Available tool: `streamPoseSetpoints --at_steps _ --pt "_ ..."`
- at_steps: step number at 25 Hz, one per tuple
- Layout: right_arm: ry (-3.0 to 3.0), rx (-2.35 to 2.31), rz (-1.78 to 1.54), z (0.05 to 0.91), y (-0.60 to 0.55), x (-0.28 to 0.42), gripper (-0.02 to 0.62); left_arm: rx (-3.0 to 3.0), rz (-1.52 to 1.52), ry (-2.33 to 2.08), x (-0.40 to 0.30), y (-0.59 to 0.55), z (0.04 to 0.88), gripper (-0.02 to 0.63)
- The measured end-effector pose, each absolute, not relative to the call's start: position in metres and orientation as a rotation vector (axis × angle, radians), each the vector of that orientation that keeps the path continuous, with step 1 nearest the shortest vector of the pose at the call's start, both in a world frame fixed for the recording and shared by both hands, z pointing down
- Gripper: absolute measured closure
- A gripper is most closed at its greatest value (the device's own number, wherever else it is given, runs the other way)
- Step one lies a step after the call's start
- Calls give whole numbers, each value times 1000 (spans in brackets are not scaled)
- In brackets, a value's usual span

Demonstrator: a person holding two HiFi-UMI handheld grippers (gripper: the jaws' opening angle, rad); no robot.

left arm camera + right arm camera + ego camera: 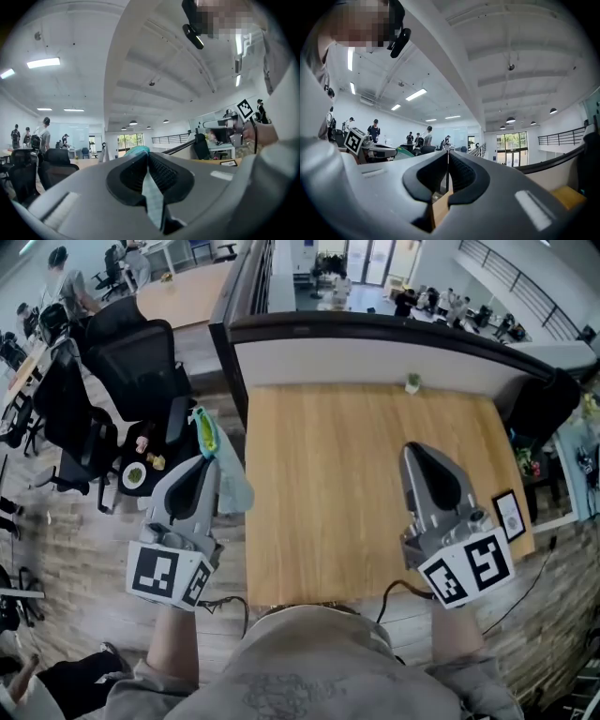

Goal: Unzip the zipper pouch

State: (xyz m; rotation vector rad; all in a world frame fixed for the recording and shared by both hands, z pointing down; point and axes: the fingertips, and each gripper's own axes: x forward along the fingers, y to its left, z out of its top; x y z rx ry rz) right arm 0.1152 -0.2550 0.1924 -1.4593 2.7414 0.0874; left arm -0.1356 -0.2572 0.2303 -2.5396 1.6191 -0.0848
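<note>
Torso of person [314, 667] fills lower edge of head view, one gripper held out at each side.

Left gripper [206, 457] [149, 161]: jaws nearly together, clamped on zipper pouch [228, 482] [153, 199]. In left gripper view, pale teal fabric runs as a thin strip btwn the ribbed pads, w/ a brighter green-teal end showing just past the jaw tips. In head view, rest of pouch spreads to the right of these jaws and beyond their tips, off the surface [328, 493] at its left edge.

Right gripper [419, 452] [447, 161]: jaws pressed together, nothing btwn them; wood of surface shows below. Pouch lies well apart, far to the left of these jaws.
</note>
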Motion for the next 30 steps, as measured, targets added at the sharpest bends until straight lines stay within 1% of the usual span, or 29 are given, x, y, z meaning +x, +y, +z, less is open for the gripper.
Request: streamPoseSetpoints --at_steps 9,18,30 --pt "2761 -1554 161 220 -231 110 581 -2463 -179 1707 -140 -242 248 592" --pt "2811 -1576 11 266 -224 109 584 -2535 -283 1761 -140 -234 300 592" --pt "2826 -1573 -43 276 -220 107 584 -2547 -306 1760 -145 -231 305 592"
